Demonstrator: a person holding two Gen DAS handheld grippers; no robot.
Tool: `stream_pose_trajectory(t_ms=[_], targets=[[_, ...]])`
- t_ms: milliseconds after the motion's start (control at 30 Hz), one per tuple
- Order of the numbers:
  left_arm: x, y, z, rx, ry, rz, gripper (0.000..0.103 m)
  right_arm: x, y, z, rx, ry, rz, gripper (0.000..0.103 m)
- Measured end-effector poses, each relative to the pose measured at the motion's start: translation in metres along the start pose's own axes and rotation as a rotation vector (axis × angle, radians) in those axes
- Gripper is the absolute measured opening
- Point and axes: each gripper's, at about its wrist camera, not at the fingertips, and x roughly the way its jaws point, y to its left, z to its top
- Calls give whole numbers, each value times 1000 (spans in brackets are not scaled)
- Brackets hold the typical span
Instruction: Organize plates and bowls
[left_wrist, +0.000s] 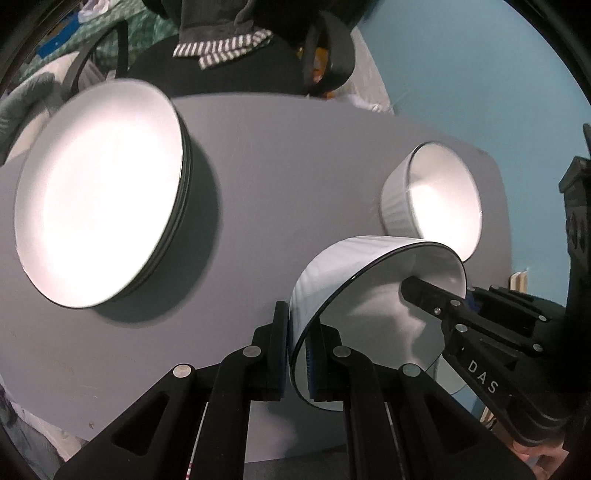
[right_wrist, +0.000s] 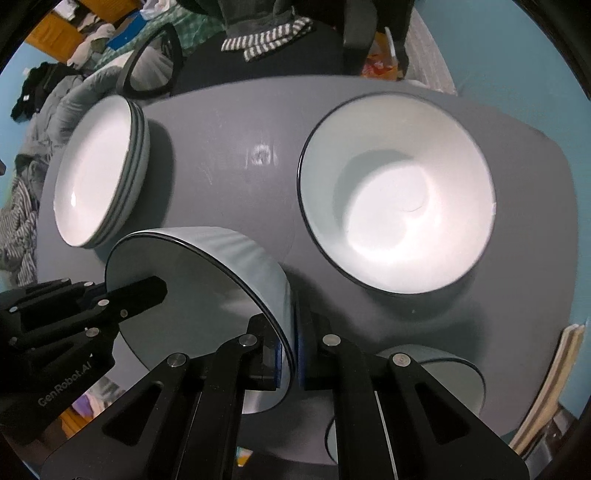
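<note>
Both the left gripper and right gripper pinch opposite rims of one white bowl, plates stacked beyond it.

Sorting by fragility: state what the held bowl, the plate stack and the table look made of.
Held bowl: likely glazed ceramic, perhaps enamel; glossy white, ribbed outside, thin dark rim.
Plate stack: apparently the same; shiny white faces with glare, dark edges.
Table: smooth matte grey, probably laminate or painted board; a faint smudge, no grain.
</note>
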Motion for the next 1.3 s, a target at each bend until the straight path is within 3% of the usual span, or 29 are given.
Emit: stream_pose_trajectory(t_ms=[333,633,1300], targets=[[-34,-19,29,31,-63,-48,8,-34,-10,11,47,-50,-10,6],[-14,-66,60,145,-74,-19,8,-45,-40,31,123,-74,-40,6],[28,-97,88,193,-17,7,9,-30,-97,46,247,-18,-38,6]])
